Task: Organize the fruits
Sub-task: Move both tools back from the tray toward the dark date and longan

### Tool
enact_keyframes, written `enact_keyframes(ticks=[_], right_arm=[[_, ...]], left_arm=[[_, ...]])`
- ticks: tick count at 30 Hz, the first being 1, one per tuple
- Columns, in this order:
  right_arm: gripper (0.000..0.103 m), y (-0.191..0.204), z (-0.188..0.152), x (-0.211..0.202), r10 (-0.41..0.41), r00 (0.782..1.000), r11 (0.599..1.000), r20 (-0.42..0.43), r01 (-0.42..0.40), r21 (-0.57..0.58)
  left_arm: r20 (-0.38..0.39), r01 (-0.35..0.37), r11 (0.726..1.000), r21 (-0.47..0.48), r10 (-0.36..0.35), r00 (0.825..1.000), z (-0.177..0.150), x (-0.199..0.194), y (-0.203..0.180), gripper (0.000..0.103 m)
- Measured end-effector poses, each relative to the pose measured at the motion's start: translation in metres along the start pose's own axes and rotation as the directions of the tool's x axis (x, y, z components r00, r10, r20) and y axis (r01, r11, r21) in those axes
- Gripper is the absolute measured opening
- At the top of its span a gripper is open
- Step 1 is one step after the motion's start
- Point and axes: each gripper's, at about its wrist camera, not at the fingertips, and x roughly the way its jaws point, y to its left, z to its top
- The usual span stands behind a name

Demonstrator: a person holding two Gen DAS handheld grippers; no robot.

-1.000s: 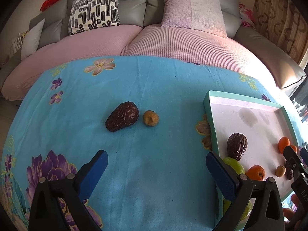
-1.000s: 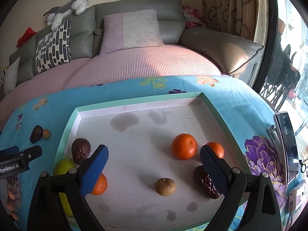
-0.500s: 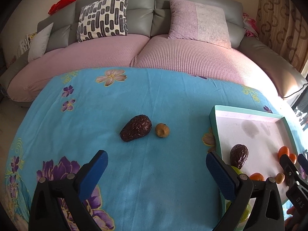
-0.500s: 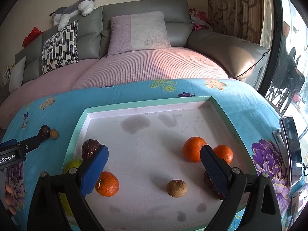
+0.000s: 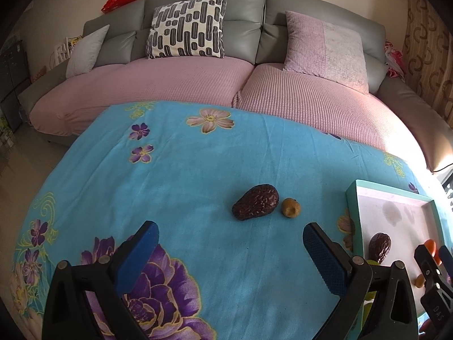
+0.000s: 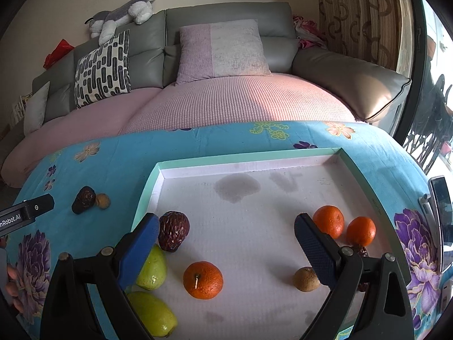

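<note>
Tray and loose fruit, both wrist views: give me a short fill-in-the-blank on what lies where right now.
1. Oranges in the tray: ____.
2. The dark wrinkled fruit outside the tray lies on the blue ____.
3. The left gripper and the right gripper both have their jaws ____.
4. The two pears in the tray are ____ in colour.

Missing words: three; cloth; open; green
</note>
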Motion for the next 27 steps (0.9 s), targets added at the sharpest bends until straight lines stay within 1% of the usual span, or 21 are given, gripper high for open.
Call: enact_keyframes(ticks=[2, 5, 11, 15, 21, 27], right_arm=[[0.096, 0.01, 0.0, 0.001, 0.019, 1.0, 1.0, -0.004, -0.019, -0.016], [0.096, 0.025, 0.0, 0.002, 0.025, 1.0, 0.999, -0.003, -0.025, -0.048], [0.096, 0.049, -0.002, 0.008, 0.059, 0.998, 0.996, -0.018, -0.061, -0.07], [0.096, 0.065, -0.004, 0.011, 0.069, 0.997, 0.993, -0.026, -0.071, -0.09], [0.096, 0.088, -0.008, 0.016, 0.081, 0.996, 0.988, -0.039, -0.085, -0.126], [0.096, 0.102, -0.012, 0.021, 0.079, 0.996, 0.985, -0.048, -0.085, -0.147]], left_arm=[[0.0, -0.007, 1.0, -0.014, 0.007, 1.0, 0.001, 0.001, 0.009, 0.103], [0.011, -0.025, 0.999, -0.021, 0.026, 1.0, 0.002, 0.0, 0.02, 0.103], [0.033, -0.018, 0.998, -0.056, 0.02, 0.999, 0.005, -0.005, 0.043, 0.103], [0.045, -0.031, 0.996, -0.079, 0.035, 0.998, 0.007, -0.006, 0.057, 0.103], [0.041, -0.028, 0.994, -0.11, 0.033, 0.999, 0.008, -0.003, 0.076, 0.103], [0.029, -0.013, 0.993, -0.117, 0.016, 0.999, 0.008, 0.006, 0.086, 0.103]])
